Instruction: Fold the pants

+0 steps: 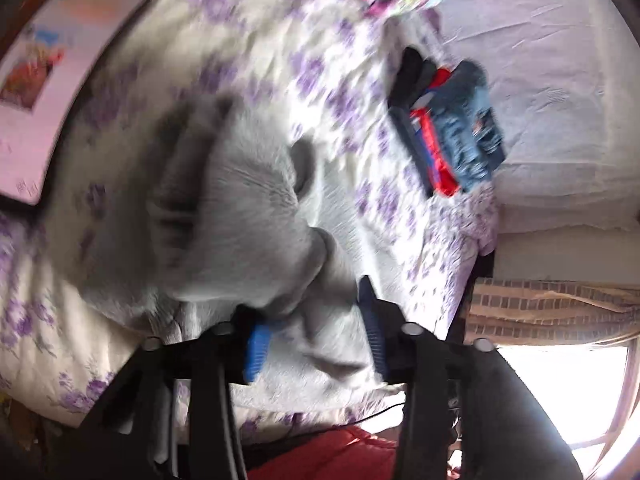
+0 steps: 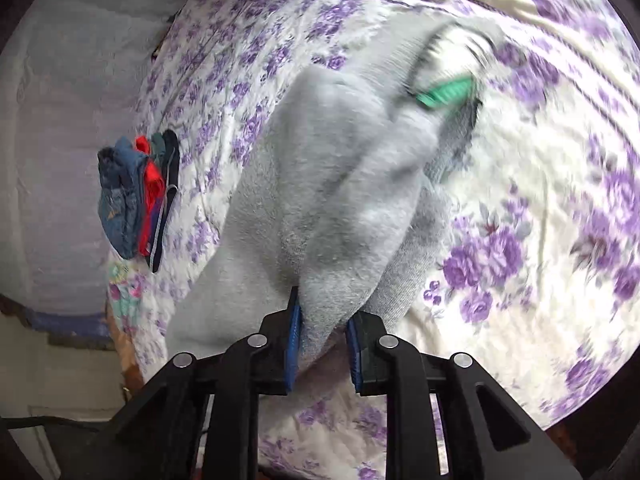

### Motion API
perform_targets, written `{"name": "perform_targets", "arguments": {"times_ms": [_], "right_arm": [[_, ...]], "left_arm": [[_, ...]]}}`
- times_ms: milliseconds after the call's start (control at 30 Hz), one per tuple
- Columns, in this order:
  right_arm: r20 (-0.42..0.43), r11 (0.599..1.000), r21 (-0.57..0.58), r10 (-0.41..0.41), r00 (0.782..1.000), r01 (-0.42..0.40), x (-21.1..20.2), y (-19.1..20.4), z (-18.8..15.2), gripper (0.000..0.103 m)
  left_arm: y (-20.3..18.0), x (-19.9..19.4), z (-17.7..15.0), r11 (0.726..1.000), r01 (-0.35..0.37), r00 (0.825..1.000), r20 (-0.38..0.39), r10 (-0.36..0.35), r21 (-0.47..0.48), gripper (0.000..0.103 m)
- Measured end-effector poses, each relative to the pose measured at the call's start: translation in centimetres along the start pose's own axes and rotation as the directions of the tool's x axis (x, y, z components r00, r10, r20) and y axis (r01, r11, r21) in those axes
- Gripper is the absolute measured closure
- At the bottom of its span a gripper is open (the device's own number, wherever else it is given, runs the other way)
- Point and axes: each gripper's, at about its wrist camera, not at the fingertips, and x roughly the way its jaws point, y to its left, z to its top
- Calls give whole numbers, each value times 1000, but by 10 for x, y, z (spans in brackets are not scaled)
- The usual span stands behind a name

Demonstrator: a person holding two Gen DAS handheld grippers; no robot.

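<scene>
The grey pants [image 2: 332, 184] hang bunched above the bed, lifted off the floral bedspread [image 2: 520, 208] and stretched between the two tools — soft fleece, sagging in the middle. The right gripper [image 2: 322, 344] has a fold of the cloth pinched between its blue pads, jaws narrow around it. The left gripper [image 1: 316, 328] has grey cloth lying between its jaws, which stand fairly apart; with the blur I cannot tell whether it truly clamps the fabric. From the right wrist view it shows at the far end of the garment, with a green pad against the cloth.

By my reckoning the fold is barely begun: the pants are crumpled and airborne, not laid flat, and no clean crease shows. Spreading, halving and setting down all seem left to do.

Off to the side — well apart — a stack of folded clothes [image 2: 136, 196] in denim, red and dark cloth rests on the bedspread.
</scene>
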Motion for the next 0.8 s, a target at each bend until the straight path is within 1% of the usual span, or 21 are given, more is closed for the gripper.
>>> {"name": "perform_targets", "arguments": {"times_ms": [33, 67, 133, 200, 233, 267, 300, 333, 367, 433, 500, 533, 600, 633, 667, 700, 733, 767, 800], "right_arm": [[31, 999, 26, 43, 999, -43, -3, -1, -1, 62], [53, 998, 21, 63, 997, -64, -6, 2, -1, 55], [52, 998, -38, 50, 997, -49, -8, 11, -1, 56], [44, 996, -84, 16, 999, -13, -9, 15, -1, 70], [39, 996, -94, 5, 999, -1, -10, 16, -3, 84], [37, 995, -96, 4, 999, -1, -14, 15, -2, 86], [38, 995, -101, 12, 999, -8, -18, 16, -4, 87], [36, 994, -110, 20, 999, -16, -21, 19, -4, 88], [34, 992, -123, 35, 999, -30, -25, 24, -3, 89], [38, 984, -153, 93, 995, -86, -32, 42, 4, 89], [46, 972, -180, 162, 986, -151, -35, 68, 20, 89], [45, 963, -194, 198, 979, -186, -31, 83, 33, 89], [47, 948, -227, 239, 970, -223, -10, 120, 72, 89], [44, 942, -243, 247, 968, -230, 7, 139, 92, 88], [19, 938, -261, 243, 970, -229, 32, 158, 114, 78], [-1, 939, -279, 207, 978, -199, 58, 176, 133, 65], [-5, 949, -293, 117, 993, -113, 78, 190, 145, 37], [-8, 953, -299, 53, 999, -53, 91, 200, 149, 36], [-20, 950, -304, 67, 998, -70, 95, 206, 146, 36]], "left_arm": [[2, 4, -3, 1000, -26, 1000, -11, 26, -3, 47], [2, 6, -5, 999, -36, 999, -13, 37, 3, 47], [2, 9, -8, 999, -48, 999, -11, 48, 16, 47], [4, 9, -7, 999, -40, 999, 2, 40, 10, 47], [4, 7, -8, 1000, -31, 1000, 5, 31, 3, 54], [4, 5, -8, 1000, -27, 1000, 9, 27, 5, 61], [2, 2, -9, 1000, -25, 1000, 15, 25, 11, 75], [1, -4, -10, 1000, -19, 1000, 23, 18, 17, 78], [-1, -8, -11, 1000, -4, 999, 36, 3, 15, 78], [-11, -17, -8, 999, 48, 997, 60, -49, 12, 81], [-30, -23, 4, 995, 94, 992, 87, -97, 31, 81], [-40, -24, 15, 993, 108, 989, 96, -113, 50, 81], [-67, -19, 53, 988, 127, 982, 131, -138, 86, 81], [-80, -13, 76, 988, 125, 978, 159, -138, 88, 81], [-87, -6, 96, 991, 105, 976, 185, -118, 79, 81], [-92, 8, 122, 996, 67, 977, 198, -76, 55, 68], [-94, 22, 139, 999, 30, 983, 182, -33, 22, 39], [-90, 31, 147, 1000, 1, 987, 162, 3, -30, 27], [-86, 35, 145, 997, 1, 988, 153, 10, -72, 20]]}}
